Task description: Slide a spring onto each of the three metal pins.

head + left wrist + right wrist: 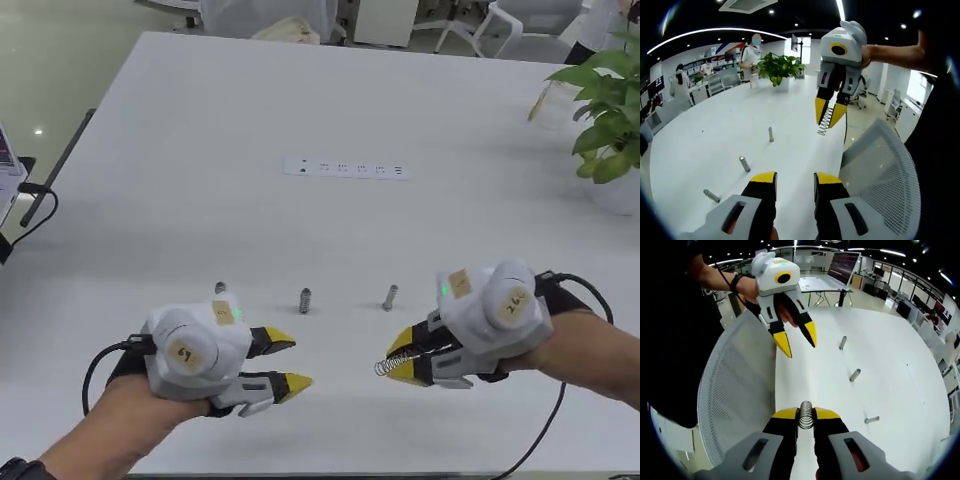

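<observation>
Our right gripper [402,357] pinches the spring [383,366] in its fingers above the counter [300,120], short of the nearest pin [390,296]. The left gripper [290,360] has its fingers spread. The spring seems crooked, so we might snag the pin's tip.

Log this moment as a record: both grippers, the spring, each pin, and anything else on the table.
left gripper: open, empty
right gripper: shut on spring
spring: coil sticks out past the gripper tips
left pin: upright, just beyond the left gripper
middle pin: upright, looks coiled; too small to be sure
right pin: upright, nearest the held spring
table: white; the pins stand in a row on it
power strip: farther back, mid-table
</observation>
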`<action>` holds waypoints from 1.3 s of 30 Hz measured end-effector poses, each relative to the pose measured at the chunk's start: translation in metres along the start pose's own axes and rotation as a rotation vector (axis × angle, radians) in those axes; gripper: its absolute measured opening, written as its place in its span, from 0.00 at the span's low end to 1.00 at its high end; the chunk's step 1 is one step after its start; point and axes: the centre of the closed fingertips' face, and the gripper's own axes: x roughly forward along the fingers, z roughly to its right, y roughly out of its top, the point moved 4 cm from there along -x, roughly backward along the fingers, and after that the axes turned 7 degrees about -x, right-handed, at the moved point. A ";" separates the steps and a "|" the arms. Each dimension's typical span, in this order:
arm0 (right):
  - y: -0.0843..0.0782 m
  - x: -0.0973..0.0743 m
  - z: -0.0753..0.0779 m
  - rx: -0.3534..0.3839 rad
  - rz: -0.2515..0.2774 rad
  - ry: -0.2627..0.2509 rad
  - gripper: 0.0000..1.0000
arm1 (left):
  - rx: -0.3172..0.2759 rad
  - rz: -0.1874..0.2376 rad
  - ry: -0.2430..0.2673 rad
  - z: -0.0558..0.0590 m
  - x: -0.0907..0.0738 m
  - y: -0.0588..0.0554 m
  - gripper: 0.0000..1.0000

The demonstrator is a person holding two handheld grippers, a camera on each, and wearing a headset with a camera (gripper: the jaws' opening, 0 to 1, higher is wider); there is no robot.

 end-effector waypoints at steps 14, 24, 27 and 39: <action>-0.018 -0.009 0.019 0.020 -0.036 -0.021 0.09 | -0.119 0.048 0.138 -0.025 -0.037 -0.014 0.27; -0.031 -0.015 0.036 0.039 -0.067 -0.047 0.09 | -0.154 0.046 0.212 -0.042 -0.060 -0.026 0.32; -0.034 -0.017 0.040 0.042 -0.072 -0.050 0.09 | -0.162 0.048 0.231 -0.046 -0.065 -0.028 0.33; -0.041 -0.022 0.063 0.034 -0.113 -0.060 0.09 | -0.180 0.039 0.278 -0.052 -0.081 -0.034 0.41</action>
